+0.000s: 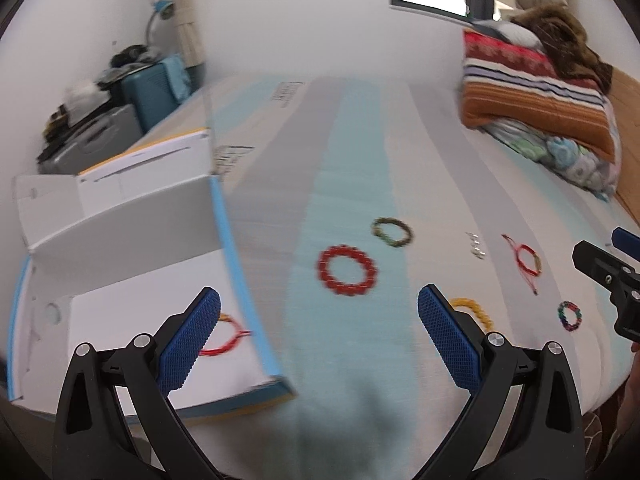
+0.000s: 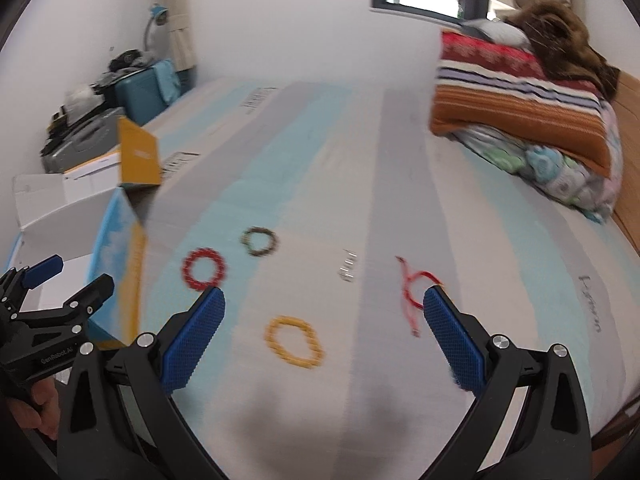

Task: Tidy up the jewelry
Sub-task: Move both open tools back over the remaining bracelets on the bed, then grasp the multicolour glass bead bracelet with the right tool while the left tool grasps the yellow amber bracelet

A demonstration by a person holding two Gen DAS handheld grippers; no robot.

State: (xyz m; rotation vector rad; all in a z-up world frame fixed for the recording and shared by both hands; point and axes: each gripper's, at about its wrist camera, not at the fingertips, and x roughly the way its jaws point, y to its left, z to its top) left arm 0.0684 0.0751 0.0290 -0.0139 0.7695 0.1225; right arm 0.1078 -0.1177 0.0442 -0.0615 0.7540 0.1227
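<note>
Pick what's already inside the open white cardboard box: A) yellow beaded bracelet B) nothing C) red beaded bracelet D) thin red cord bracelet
D: the left wrist view shows a thin red cord bracelet lying on the floor of the open white cardboard box, while the red beaded bracelet and yellow beaded bracelet lie on the striped bedsheet.
</note>
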